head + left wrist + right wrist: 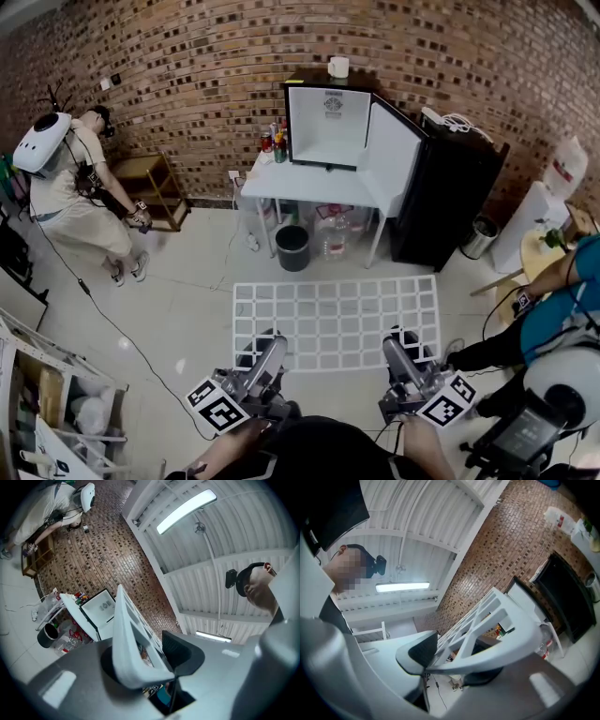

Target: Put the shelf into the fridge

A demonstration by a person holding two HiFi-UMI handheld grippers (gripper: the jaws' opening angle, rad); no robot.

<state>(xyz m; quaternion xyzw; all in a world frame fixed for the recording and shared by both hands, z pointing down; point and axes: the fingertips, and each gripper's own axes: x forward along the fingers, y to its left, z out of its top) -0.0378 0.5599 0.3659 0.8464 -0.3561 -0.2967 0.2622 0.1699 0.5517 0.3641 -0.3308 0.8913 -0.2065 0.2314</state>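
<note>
A white grid shelf (336, 319) hangs level in front of me, above the floor. My left gripper (272, 345) is shut on the shelf's near edge at the left, and my right gripper (398, 345) is shut on it at the right. In the left gripper view the shelf (131, 639) runs edge-on between the jaws. The right gripper view shows the shelf's frame (497, 625) clamped the same way. The small fridge (328, 127) stands on a white table (309, 192) by the brick wall, its door (392, 155) swung open to the right and its white inside bare.
A black bin (292, 247) and a large water bottle (335, 232) sit under the table. A black cabinet (448, 192) stands right of the fridge. One person (75, 187) bends by a wooden stand at the left, and another (553, 309) is close at my right.
</note>
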